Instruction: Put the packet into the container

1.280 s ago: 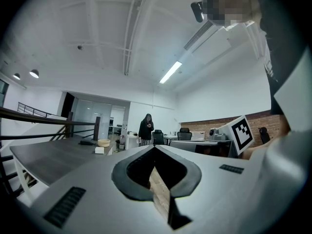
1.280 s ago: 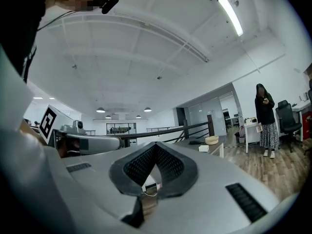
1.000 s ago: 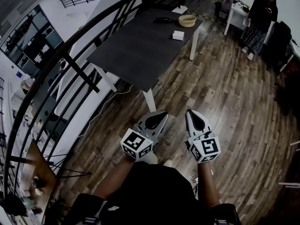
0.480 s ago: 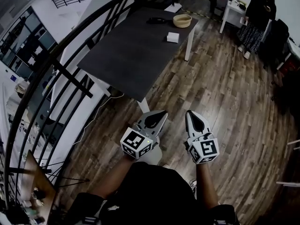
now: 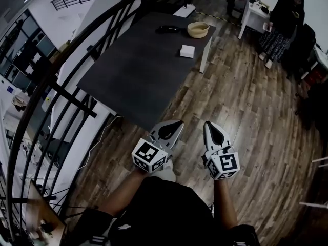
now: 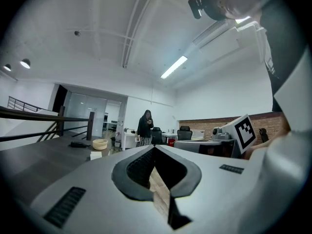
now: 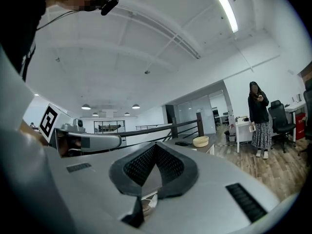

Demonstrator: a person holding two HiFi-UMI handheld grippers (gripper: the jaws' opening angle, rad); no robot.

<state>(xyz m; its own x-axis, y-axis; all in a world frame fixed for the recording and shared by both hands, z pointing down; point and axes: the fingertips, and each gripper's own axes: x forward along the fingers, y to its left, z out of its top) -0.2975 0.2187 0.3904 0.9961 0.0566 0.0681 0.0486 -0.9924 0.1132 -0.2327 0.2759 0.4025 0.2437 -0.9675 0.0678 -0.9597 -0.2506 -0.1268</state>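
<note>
A small white packet (image 5: 187, 50) lies on the dark grey table (image 5: 138, 70), far ahead of both grippers. The container, a beige bowl (image 5: 198, 29), stands beyond it near the table's far end. In the left gripper view the bowl (image 6: 100, 144) and the packet (image 6: 96, 155) show small at the left. The right gripper view catches the bowl (image 7: 200, 141) past the jaws. My left gripper (image 5: 177, 123) and right gripper (image 5: 208, 124) are held side by side over the wood floor, short of the table's near corner. Both are shut with nothing in them (image 6: 155, 148) (image 7: 156, 145).
A black flat object (image 5: 167, 29) lies left of the bowl. A black stair railing (image 5: 61, 86) curves along the left side. A person (image 5: 284, 14) stands by a white desk (image 5: 253, 12) at the upper right, next to an office chair (image 5: 307, 40).
The table, the packet and the bowl have come nearer and slid left in the head view as I walk forward. Both grippers keep their pose in front of the body, still shut.
</note>
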